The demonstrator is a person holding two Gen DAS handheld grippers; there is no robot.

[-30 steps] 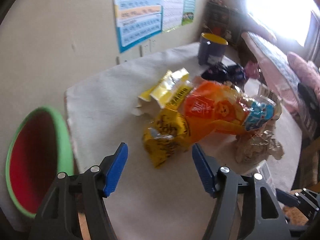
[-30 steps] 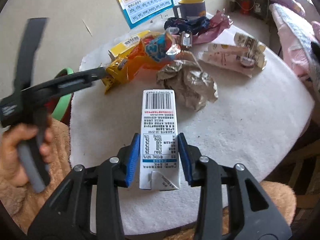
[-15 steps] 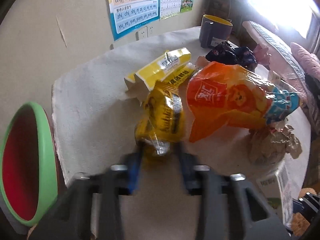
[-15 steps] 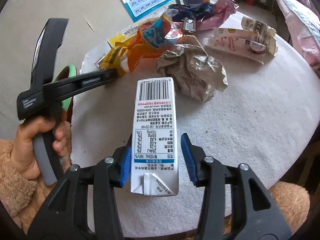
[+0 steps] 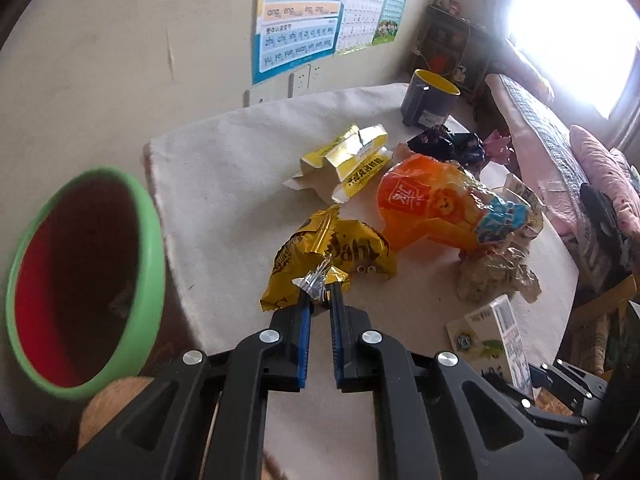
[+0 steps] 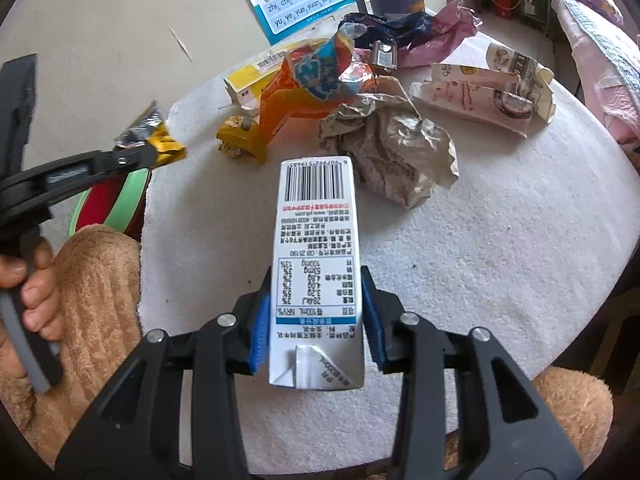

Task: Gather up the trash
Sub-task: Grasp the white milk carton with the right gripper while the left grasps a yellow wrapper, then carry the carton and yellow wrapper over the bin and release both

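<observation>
A crinkled yellow snack wrapper [image 5: 344, 252] hangs from my left gripper [image 5: 320, 294], whose jaws are closing with its silver end pinched between the blue pads. The right wrist view shows that gripper [image 6: 136, 158] holding the wrapper [image 6: 160, 144] up off the table's left edge, above a green-rimmed bin with a red inside [image 5: 152, 264]. My right gripper [image 6: 316, 278] is closing on a white milk carton [image 6: 316, 248], with both pads against its sides. The carton [image 5: 492, 336] is held over the near part of the table.
On the round white-clothed table [image 6: 500, 240] lie an orange snack bag [image 5: 432, 208], a torn yellow box [image 5: 352, 156], crumpled brown paper [image 6: 396, 148], dark blue and pink wrappers, and pale packets [image 6: 480, 96]. A dark mug [image 5: 428, 98] stands at the back. A person's hand [image 6: 28, 284] holds the left tool.
My left gripper went from wide open to shut on the yellow wrapper and lifted it off the table toward the left. The right pads loosened briefly, then pressed on the carton again.
</observation>
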